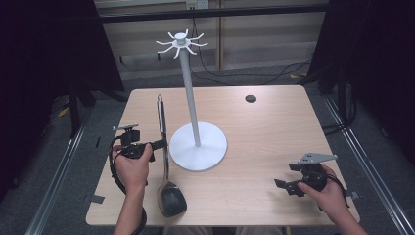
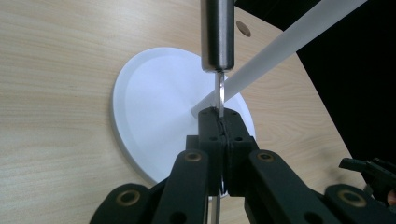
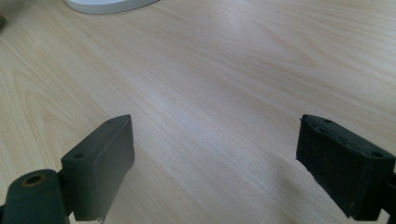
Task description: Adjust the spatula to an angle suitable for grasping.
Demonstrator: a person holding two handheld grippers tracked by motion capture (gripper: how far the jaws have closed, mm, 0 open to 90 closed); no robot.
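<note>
Gripping the spatula (image 1: 165, 161), left gripper (image 2: 220, 122); no legible writing anywhere.

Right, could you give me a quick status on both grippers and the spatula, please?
Left gripper shut on spatula shaft, below the metal handle. Right gripper open, nothing between its jaws, low over bare table. White hook stand close beside the spatula.
</note>
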